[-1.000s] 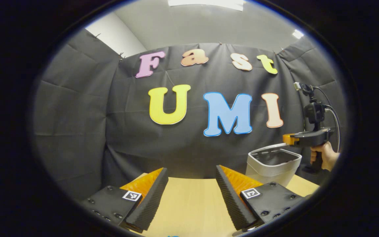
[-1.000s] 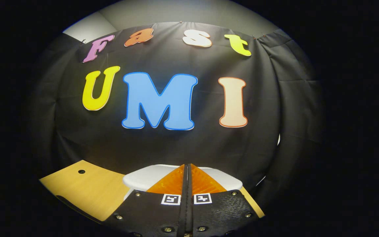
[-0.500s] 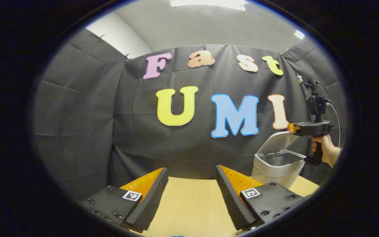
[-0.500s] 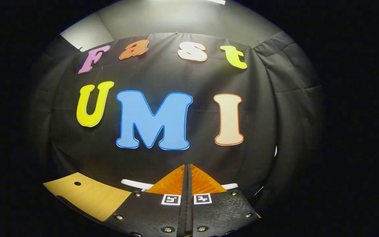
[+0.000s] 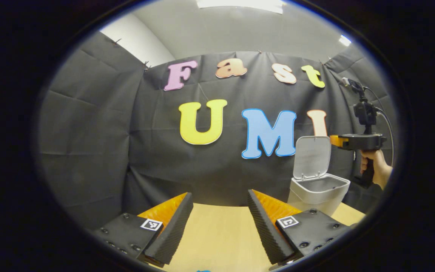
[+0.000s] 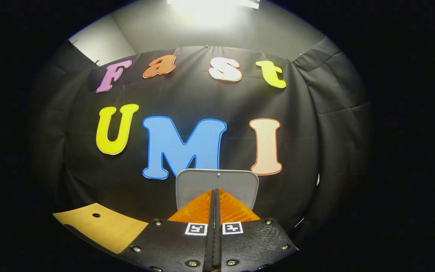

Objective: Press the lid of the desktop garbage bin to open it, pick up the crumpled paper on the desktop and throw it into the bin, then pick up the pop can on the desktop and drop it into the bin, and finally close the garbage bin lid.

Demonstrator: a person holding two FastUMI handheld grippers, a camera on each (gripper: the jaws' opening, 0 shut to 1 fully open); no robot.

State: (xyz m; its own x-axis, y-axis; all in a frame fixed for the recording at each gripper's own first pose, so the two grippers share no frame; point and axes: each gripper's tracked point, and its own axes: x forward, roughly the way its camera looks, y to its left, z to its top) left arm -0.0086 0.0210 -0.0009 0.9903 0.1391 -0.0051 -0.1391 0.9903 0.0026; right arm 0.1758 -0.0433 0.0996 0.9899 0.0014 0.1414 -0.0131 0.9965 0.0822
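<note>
- Garbage bin: pale plastic, standing on the desk at about 3 o'clock in the left gripper view, close to the desk's far right corner. Its mouth is open and dark inside.
- Lid: raised upright on its rear hinge, the inner face turned toward the front. In the right gripper view the lid stands at 6 o'clock, just beyond that tool's fingertips. Judged a light, stiff, sprung flap; to close it, push down on the upper free edge, not near the hinge.
- Right hand-held gripper: fingers clenched flat against each other with nothing between them. Seen from the left gripper view, the right hand-held gripper sits level with the lid's top at 3 o'clock, just beside it and apparently apart, gripped from below by a hand.
- Left hand-held gripper: released, fingers spread wide over bare desk at 6 o'clock, carrying nothing, well apart from the bin.
- Crumpled paper and pop can: I cannot place either from here. By judgement, the paper is very light, soft and springy, so pinch it across its bulk. The can is light, smooth and thin-walled, so grip mid-body with modest pressure to avoid denting or slipping.
- Stage, by judgement: opening step done, paper pickup next.
</note>
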